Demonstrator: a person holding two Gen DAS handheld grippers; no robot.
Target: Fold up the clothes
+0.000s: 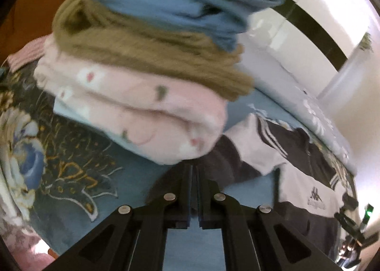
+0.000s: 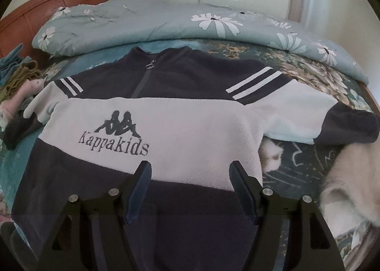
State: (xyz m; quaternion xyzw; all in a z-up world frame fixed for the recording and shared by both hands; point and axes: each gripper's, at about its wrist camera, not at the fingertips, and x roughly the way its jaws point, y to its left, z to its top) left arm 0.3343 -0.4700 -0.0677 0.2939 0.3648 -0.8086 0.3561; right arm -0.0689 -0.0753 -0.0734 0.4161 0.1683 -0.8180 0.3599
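The fleece (image 2: 190,128) lies flat, navy and white, zip up; right gripper (image 2: 190,190) spread above it, left gripper (image 1: 194,190) pressed together, empty.

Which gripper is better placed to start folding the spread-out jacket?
The right gripper, probably. Its fingers stand open directly over the hem of the Kappa Kids jacket. The left gripper is shut and faces the stack of folded clothes, with the jacket off to its side.
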